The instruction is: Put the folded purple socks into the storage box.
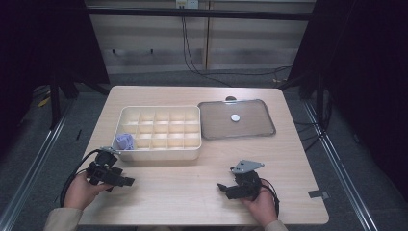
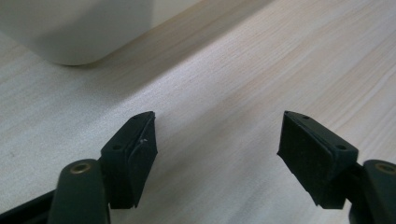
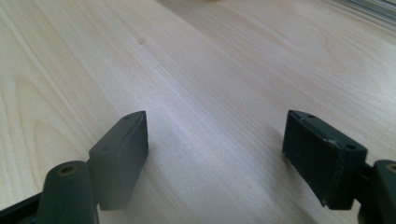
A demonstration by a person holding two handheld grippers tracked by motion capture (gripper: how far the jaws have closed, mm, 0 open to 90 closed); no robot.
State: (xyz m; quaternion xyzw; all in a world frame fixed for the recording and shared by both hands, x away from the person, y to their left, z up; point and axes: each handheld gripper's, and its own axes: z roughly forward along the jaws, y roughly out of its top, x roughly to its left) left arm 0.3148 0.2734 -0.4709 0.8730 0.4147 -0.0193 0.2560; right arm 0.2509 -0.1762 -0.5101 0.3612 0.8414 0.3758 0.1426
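A cream compartment box (image 1: 159, 150) stands on the wooden table (image 1: 192, 187), with a crumpled pale purple item (image 1: 124, 141) in its front left cell. Its clear lid (image 1: 236, 119) lies flat to the right of it. My left gripper (image 1: 128, 181) rests low near the table's front left, just before the box's front left corner (image 2: 70, 51); its jaws stand wide open over bare wood, nothing between the pads (image 2: 140, 158). My right gripper (image 1: 221, 186) sits at the front right, pointing left, open too, with bare wood between its pads (image 3: 123, 154).
Past the table's far edge the floor carries black cables (image 1: 202, 67) in front of a pale wall panel. A metal rail (image 1: 337, 159) runs along the right side. The lid has a small white knob (image 1: 235, 117) at its middle.
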